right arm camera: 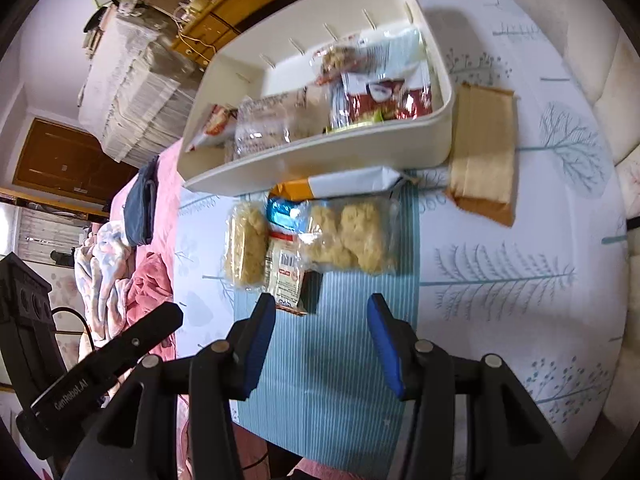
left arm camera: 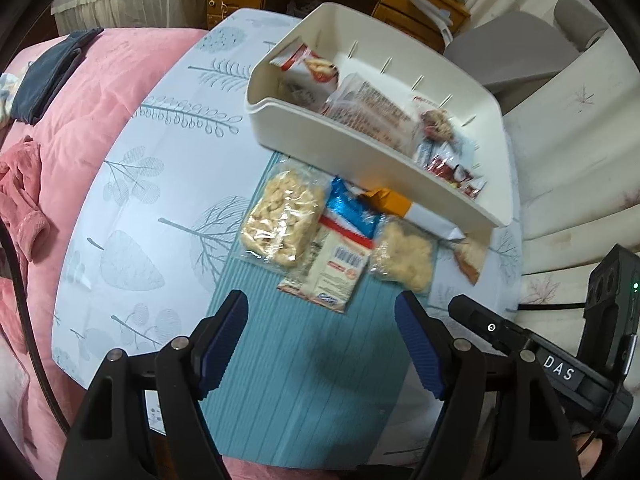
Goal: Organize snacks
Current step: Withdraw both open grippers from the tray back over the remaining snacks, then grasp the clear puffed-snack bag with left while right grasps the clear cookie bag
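Both the left gripper [left arm camera: 320,308] and right gripper [right arm camera: 322,312] are released, empty, above the mat's [left arm camera: 300,360] near edge; snack packets [left arm camera: 280,220] lie beside the bin [left arm camera: 360,160].

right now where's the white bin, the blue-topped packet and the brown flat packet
white bin [left arm camera: 360,152], left wrist view, near outer wall
blue-topped packet [left arm camera: 352,210], left wrist view, blue top end
brown flat packet [right arm camera: 484,152], right wrist view, middle of its face

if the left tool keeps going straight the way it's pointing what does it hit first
Probably the teal striped mat just short of the snacks; the white barcode packet lies a little beyond. The left tool is open and empty; depth is unclear.
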### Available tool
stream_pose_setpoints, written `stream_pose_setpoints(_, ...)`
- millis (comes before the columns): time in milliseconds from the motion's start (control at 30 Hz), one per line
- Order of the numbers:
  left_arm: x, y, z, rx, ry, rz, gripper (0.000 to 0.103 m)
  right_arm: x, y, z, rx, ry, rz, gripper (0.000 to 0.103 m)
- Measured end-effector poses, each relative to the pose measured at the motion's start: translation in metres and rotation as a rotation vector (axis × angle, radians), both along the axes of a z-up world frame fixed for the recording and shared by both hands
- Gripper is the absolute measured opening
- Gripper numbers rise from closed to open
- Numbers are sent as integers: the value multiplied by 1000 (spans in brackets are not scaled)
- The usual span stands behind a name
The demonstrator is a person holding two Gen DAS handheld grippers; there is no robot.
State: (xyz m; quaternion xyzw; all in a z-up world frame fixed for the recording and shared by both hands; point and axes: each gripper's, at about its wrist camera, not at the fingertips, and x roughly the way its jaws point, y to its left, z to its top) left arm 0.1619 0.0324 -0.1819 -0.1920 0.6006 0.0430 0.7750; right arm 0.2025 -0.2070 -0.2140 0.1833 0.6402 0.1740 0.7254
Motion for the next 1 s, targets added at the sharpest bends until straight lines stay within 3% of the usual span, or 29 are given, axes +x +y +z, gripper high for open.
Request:
stream_pose_setpoints(133, 7, 9, -14, 16, 27, -26, 81, 2, 8, -10, -28, 27, -9, 51)
stream_pose_setpoints(233, 14, 13, -23, 27, 42, -52, 83, 6, 12, -16, -56, 41, -37, 73)
stream_pose_setpoints(467, 34, 19, -48, 45, 84, -136, 86, 15, 20, -33, -111, 78, -120, 91)
stream_pose_setpoints(600, 45, 19, -61, 67, 88, -194, 87, 19, 24, -44, -142, 110, -157, 92)
stream_pose_setpoints(1000, 68, 29, -99, 56, 104, -230, 87, 30, 33, -69, -242, 158, -233, 92)
